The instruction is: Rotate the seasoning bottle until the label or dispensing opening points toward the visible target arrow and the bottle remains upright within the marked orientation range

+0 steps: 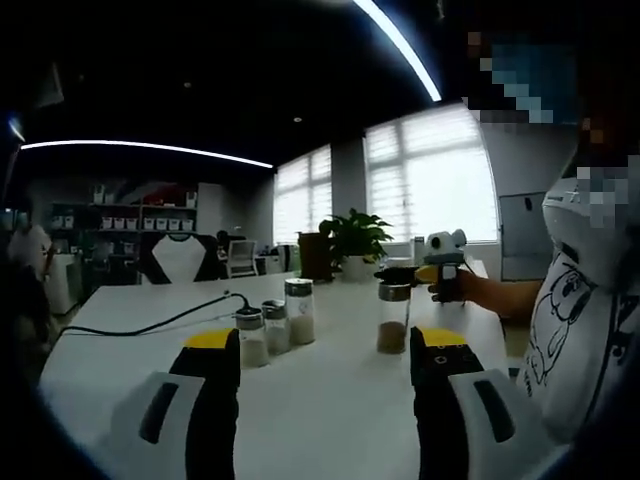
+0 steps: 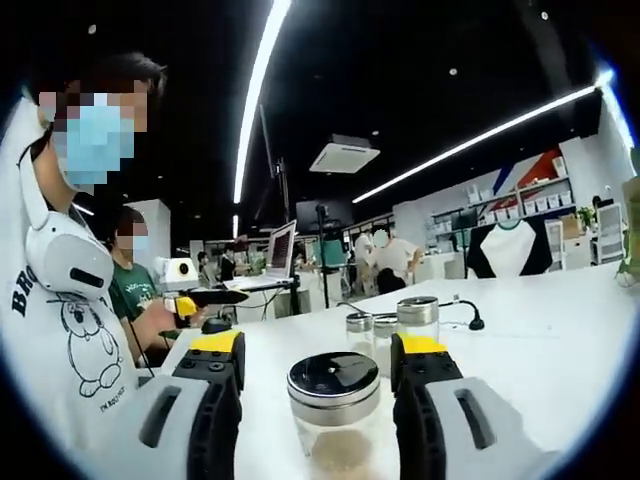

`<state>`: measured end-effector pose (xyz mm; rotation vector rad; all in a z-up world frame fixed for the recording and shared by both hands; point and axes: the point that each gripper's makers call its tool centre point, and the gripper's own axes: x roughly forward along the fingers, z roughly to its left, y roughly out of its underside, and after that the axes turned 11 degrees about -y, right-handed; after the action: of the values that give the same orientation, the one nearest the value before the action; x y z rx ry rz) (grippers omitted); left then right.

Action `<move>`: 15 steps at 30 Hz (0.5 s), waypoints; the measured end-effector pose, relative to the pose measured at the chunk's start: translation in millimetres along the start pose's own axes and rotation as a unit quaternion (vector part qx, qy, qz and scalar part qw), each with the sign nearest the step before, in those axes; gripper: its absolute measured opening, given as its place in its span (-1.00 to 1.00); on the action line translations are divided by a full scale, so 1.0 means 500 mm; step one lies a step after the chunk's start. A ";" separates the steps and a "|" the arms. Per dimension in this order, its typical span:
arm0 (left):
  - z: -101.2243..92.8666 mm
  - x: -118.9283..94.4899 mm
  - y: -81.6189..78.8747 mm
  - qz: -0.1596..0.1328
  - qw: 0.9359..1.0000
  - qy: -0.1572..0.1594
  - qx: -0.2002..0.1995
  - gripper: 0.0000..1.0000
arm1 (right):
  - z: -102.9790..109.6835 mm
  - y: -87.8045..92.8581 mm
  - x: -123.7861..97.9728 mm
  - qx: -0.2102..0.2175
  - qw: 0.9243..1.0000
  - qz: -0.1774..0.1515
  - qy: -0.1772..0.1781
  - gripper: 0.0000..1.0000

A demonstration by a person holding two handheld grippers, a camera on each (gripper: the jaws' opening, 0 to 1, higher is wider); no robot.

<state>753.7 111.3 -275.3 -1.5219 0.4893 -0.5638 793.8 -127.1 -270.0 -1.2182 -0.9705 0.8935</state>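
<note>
The seasoning bottle [image 1: 392, 318] stands upright on the white table [image 1: 330, 420]; it is clear glass with brown powder inside and a metal cap. In the right gripper view the seasoning bottle [image 2: 333, 400] rises between the jaws of my right gripper [image 2: 318, 375], which is open, with a small gap on the left side. Seen from the left gripper view, the right gripper [image 1: 402, 272] sits at the bottle's cap, held by a hand. My left gripper [image 1: 325, 360] is open and holds nothing, short of the bottles. The left gripper [image 2: 215, 297] also appears at the table's left edge.
Three jars of white powder [image 1: 275, 326] stand in a row left of the brown bottle; the same jars [image 2: 417, 315] lie beyond it in the right gripper view. A black cable [image 1: 160, 323] crosses the table. A potted plant [image 1: 353, 240] is at the far end. A person in a white shirt [image 1: 585, 330] stands beside the table.
</note>
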 end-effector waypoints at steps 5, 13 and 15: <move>0.000 0.005 0.001 0.002 1.000 -0.002 0.001 0.45 | -0.001 -0.013 -0.025 -0.011 1.000 -0.007 0.028 0.32; 0.004 0.004 0.002 0.005 1.000 -0.010 -0.001 0.43 | 0.003 -0.035 -0.046 -0.045 0.996 -0.019 0.073 0.35; 0.006 0.006 0.002 0.005 1.000 -0.012 -0.001 0.43 | 0.002 -0.044 -0.051 -0.051 0.994 -0.033 0.086 0.33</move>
<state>757.8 111.8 -276.0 -1.5259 0.4780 -0.5375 785.1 -153.4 -251.2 -1.3191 -0.9202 0.6811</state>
